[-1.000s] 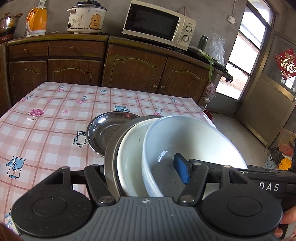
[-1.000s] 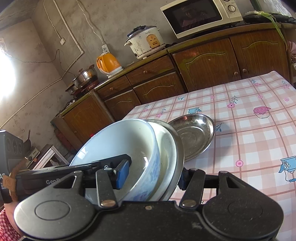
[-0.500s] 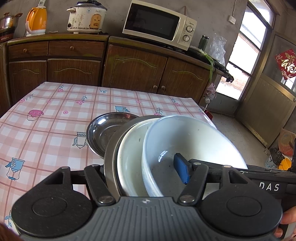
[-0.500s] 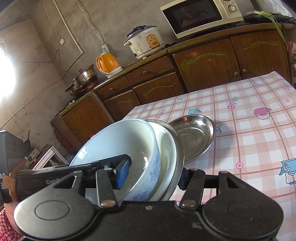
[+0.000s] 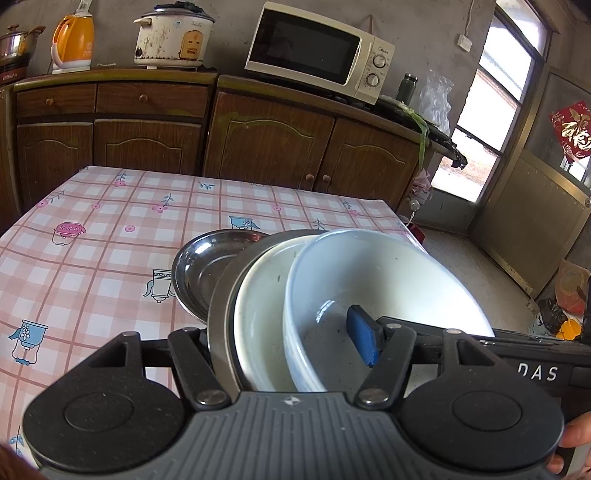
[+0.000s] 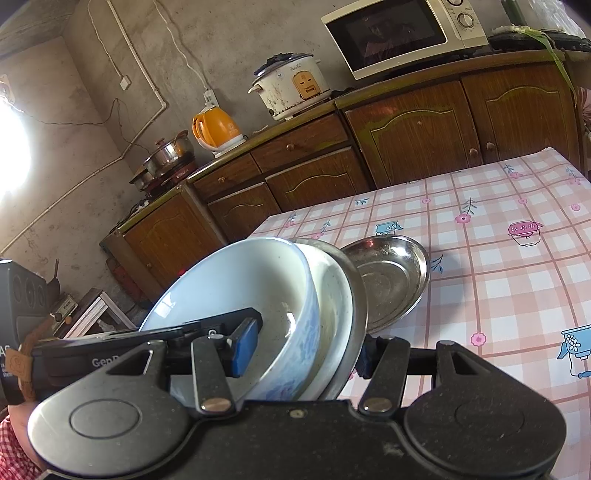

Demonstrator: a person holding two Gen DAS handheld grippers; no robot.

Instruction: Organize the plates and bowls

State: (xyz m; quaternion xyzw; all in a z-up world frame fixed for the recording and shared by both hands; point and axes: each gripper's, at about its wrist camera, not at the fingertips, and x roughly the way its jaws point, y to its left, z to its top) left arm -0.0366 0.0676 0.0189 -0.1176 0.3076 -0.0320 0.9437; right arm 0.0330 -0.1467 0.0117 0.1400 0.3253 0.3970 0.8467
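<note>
Kitchen backdrop: dark brown wooden cabinets (image 5: 269, 144) along a grey wall; cream microwave oven (image 5: 317, 51), white rice cooker (image 5: 173, 35) and orange electric kettle (image 5: 72, 42) on the counter; table in pink checked tablecloth (image 5: 92, 236) in the foreground.

Stack of three nested dishes, tilted on edge above the near table edge: dull steel plate (image 5: 221, 310) outermost, white ceramic plate (image 5: 258, 306) inside it, large white bowl with pale blue pattern (image 6: 258, 280) innermost.

Loose shiny steel plate (image 6: 391, 280): flat on the cloth, just behind the stack.

Left gripper (image 5: 288, 343): jaws about half spread, clamped across the stack's rims; blue pad (image 5: 364, 339) inside the bowl, the other finger behind the steel plate.

Right gripper (image 6: 303, 350): same half spread, gripping the stack from the opposite side; blue pad (image 6: 245, 347) inside the bowl.
</note>
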